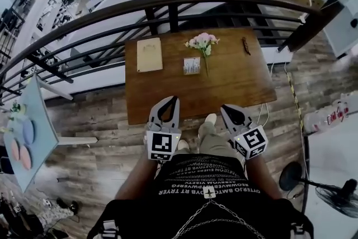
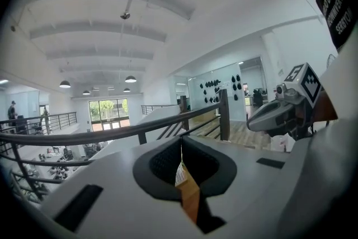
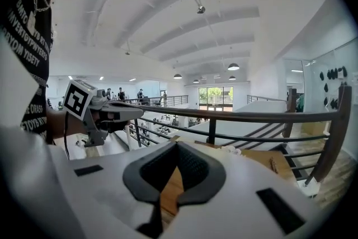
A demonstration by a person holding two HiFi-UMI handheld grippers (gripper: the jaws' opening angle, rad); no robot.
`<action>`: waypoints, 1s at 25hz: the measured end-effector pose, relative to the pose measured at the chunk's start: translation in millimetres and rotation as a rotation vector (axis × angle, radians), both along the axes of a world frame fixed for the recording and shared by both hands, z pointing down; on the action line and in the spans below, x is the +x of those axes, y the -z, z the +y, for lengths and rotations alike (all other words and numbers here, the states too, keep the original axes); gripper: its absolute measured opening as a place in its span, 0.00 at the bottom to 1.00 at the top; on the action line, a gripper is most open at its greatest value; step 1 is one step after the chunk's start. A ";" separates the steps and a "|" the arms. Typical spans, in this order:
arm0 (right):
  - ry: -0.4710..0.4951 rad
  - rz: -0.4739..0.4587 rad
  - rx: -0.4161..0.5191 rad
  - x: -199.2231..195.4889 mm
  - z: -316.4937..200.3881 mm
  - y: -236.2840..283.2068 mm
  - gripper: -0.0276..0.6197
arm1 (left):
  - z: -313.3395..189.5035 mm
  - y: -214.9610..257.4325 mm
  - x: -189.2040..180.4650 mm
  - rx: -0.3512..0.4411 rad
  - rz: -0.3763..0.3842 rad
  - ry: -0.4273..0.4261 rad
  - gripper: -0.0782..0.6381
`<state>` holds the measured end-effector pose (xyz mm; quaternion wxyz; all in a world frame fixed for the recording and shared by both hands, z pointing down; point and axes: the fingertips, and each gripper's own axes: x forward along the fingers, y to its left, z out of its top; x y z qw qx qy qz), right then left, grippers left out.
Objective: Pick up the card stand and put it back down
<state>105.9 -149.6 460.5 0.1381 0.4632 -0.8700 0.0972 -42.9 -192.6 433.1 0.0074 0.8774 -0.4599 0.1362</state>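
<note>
The card stand (image 1: 192, 65) sits upright on the wooden table (image 1: 235, 87), near the middle of the top and just on the near side of a small bunch of pink flowers (image 1: 202, 41), whose stem runs down past its right edge. A pale beige board (image 1: 149, 55) lies flat to its left, and a small dark object (image 1: 245, 46) lies well apart to the right, toward the far edge. Both tools hover at the near edge of the table, well short of the stand, and neither touches anything. The left gripper (image 1: 175, 99) points toward the table, and its own view shows the two dark pads meeting at their tips, with nothing pinched between them. Through the hollow behind the tips a sliver of brown tabletop shows, along with a pale scrap that may be the stand, though it is too small to be sure. The right gripper (image 1: 224, 108) is held beside it at much the same height. Its jaws are likewise closed tip to tip and empty, and only table wood is visible through the gap. Each tool appears at the edge of the other's view. A curved dark railing (image 1: 168, 3) runs behind the table, with a lower floor beyond it. The person's shoes (image 1: 210, 118) stand on wood planking between the two tools.
</note>
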 end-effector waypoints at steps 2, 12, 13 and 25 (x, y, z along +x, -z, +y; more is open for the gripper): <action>0.021 -0.004 -0.004 -1.7 -13.3 -2.8 0.07 | -8.0 -0.8 -2.5 -0.001 0.006 0.022 0.15; 0.102 -0.024 -0.011 16.1 -96.3 -9.4 0.07 | -69.1 0.7 12.6 0.000 -0.022 0.102 0.15; 0.114 -0.030 -0.013 16.2 -104.7 -10.8 0.07 | -75.2 2.0 15.6 0.007 -0.028 0.103 0.15; 0.167 -0.012 -0.115 33.5 -180.9 -72.5 0.07 | -142.1 -12.2 29.1 -0.016 -0.042 0.143 0.15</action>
